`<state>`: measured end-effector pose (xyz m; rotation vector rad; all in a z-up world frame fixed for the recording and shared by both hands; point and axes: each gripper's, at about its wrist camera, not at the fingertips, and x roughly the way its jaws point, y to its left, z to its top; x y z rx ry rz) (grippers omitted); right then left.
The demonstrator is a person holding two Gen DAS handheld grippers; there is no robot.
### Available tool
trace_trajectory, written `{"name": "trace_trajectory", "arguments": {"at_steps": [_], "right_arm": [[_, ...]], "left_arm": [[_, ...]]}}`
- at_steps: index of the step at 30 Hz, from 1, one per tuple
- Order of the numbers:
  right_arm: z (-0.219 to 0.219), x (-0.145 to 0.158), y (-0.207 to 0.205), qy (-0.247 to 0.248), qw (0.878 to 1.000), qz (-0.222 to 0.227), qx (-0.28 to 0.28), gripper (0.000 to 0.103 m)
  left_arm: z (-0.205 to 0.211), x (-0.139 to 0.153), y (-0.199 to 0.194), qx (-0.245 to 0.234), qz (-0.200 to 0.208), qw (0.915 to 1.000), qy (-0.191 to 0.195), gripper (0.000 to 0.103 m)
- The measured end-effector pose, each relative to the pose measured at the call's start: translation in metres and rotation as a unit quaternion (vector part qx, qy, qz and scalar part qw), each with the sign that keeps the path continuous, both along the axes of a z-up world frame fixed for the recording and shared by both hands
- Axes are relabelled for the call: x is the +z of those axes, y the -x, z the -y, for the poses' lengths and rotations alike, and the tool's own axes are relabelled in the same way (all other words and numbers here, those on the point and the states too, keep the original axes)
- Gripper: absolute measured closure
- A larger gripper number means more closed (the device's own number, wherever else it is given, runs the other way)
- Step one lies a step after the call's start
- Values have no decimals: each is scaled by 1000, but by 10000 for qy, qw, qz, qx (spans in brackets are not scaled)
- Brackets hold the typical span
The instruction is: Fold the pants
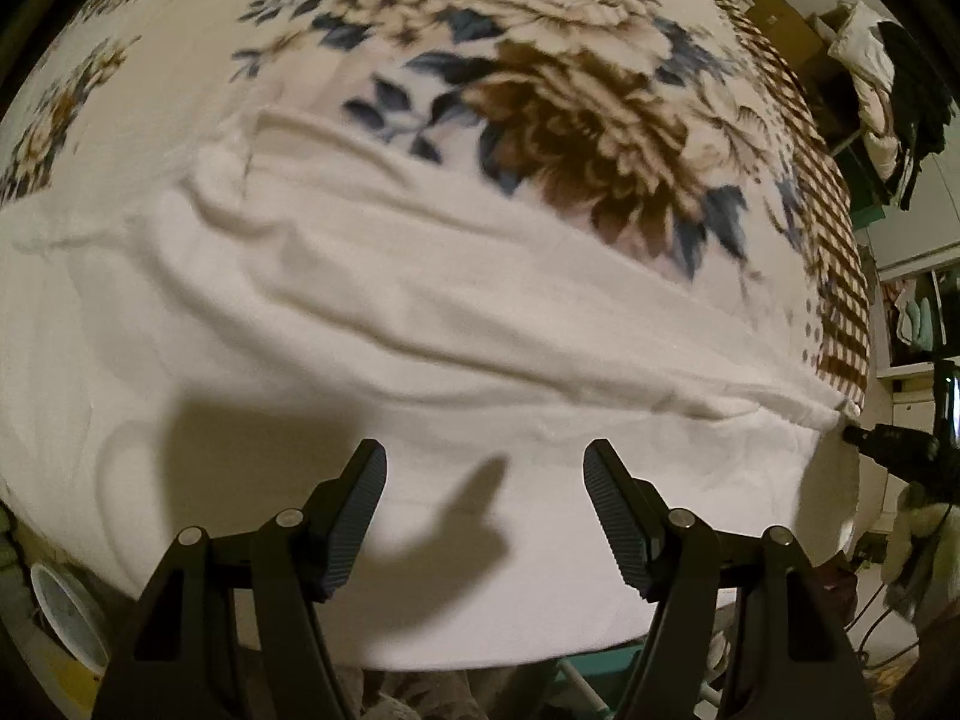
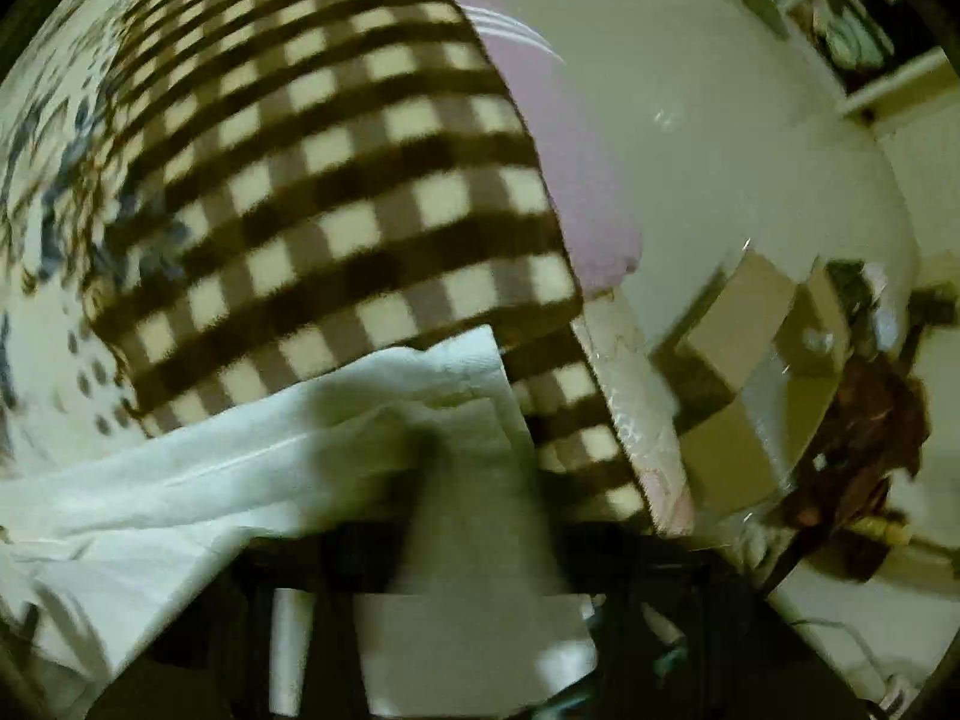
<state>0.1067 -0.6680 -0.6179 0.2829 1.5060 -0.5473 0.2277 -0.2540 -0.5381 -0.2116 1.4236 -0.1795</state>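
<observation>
White pants [image 1: 420, 312] lie spread across a floral blanket [image 1: 540, 90], the near part hanging over the bed's front edge. My left gripper [image 1: 485, 468] is open and empty, hovering just above the near part of the pants. My right gripper shows in the left wrist view as a dark tip [image 1: 864, 438] touching the pants' far right end. In the right wrist view the white pants [image 2: 270, 456] run under the camera; that gripper's fingers are blurred and covered by cloth, so its grip is unclear.
A brown-and-cream checked blanket border [image 2: 336, 180] covers the bed's right side, beside a pink pillow [image 2: 576, 192]. Cardboard boxes [image 2: 738, 324] and clutter sit on the floor right of the bed. Clothes [image 1: 882, 90] pile at the far right. A white bucket [image 1: 66, 612] stands low left.
</observation>
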Motion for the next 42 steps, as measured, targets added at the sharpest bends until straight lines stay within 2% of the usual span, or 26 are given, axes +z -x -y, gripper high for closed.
{"name": "trace_trajectory", "arguments": {"at_steps": [2,6,8,12,14,16,18,20,22,23,24,25,27,30,32,36,39,40,42], "right_arm": [[-8,11,0,224,9994,248,59,89],[-21,37,4,412,9959,774,-212,89],[-41,47,7,465,9943,932,-244,89],[-48,54,3,365,9940,934,-428,89],[-56,33,-11,178,9968,682,-380,88],[-48,13,-12,-82,9986,370,-372,84],[-40,14,-4,-144,9977,394,-531,55],[-36,30,13,-195,9944,649,-810,48],[-46,46,26,-349,9930,744,-849,48],[-60,54,28,-488,9935,769,-689,48],[-80,61,26,-609,9943,754,-434,48],[-100,66,22,-698,9948,715,-173,48],[-149,73,9,-930,9927,630,436,45],[-243,80,-24,-1627,9763,622,1285,44],[-310,77,-52,-2152,9585,614,1765,43],[-427,52,-119,-3181,9192,475,2272,43],[-482,19,-159,-3651,9011,130,2338,43],[-500,5,-171,-3670,8976,-105,2439,43],[-535,-21,-183,-3255,8947,-770,2959,43]], "left_arm": [[2,0,-5,-15,42,10000,-6,37],[3,2,-14,-21,117,9999,-3,37],[2,4,-17,-10,145,9999,-14,37],[-3,2,-20,81,120,9999,-10,37],[-4,0,-20,114,113,9999,-14,37],[-5,-1,-19,133,86,9999,5,37],[-8,0,-16,112,90,9999,-2,37],[-13,1,-12,106,90,9999,-2,37],[-21,3,-6,166,85,9998,-24,37],[-27,4,-2,201,65,9998,-47,37],[-35,5,2,241,10,9997,-75,32],[-42,5,5,267,-28,9996,-95,22],[-61,9,11,371,-70,9990,-250,18],[-98,16,14,689,-34,9967,-423,18],[-123,18,11,944,-13,9946,-425,18],[-173,5,-9,1274,6,9907,-480,18],[-198,-9,-28,1296,-20,9899,-569,18],[-205,-14,-33,1278,-66,9901,-568,18],[-217,-23,-43,1281,-190,9904,-475,18]]}}
